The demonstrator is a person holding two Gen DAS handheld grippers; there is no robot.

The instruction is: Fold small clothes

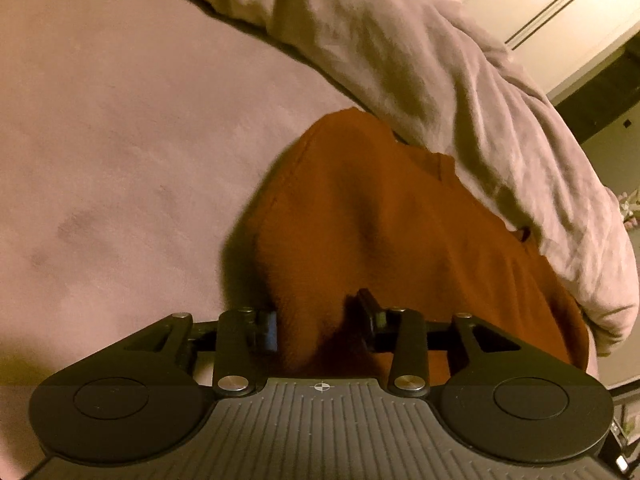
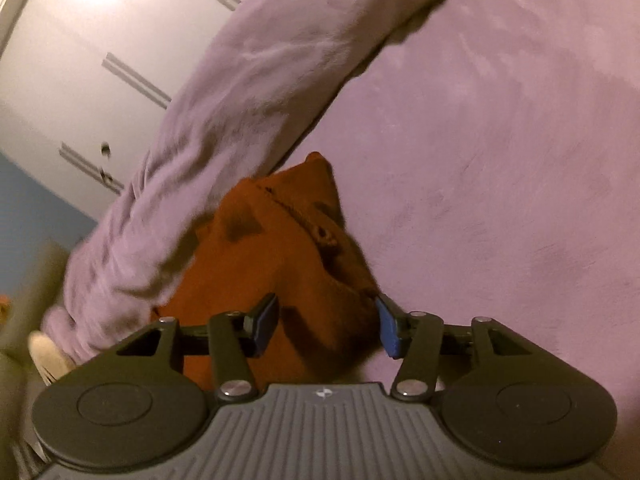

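**Rust-orange garment bunched on bed, both claws spread**

Rust-orange garment (image 1: 400,232) lies crumpled on the pinkish bed sheet (image 1: 120,140), its far edge tucked beneath the rumpled duvet (image 1: 440,80). Fabric is thick and creased; a seam with a small hole shows in the right wrist view. Left claw (image 1: 320,322) and right claw (image 2: 326,326) are both released, with cloth lying between the fingers of each.

right tongs (image 2: 327,330) spread around orange garment (image 2: 280,264) | on purple bedsheet (image 2: 500,160) | beside rumpled blanket (image 2: 208,120)
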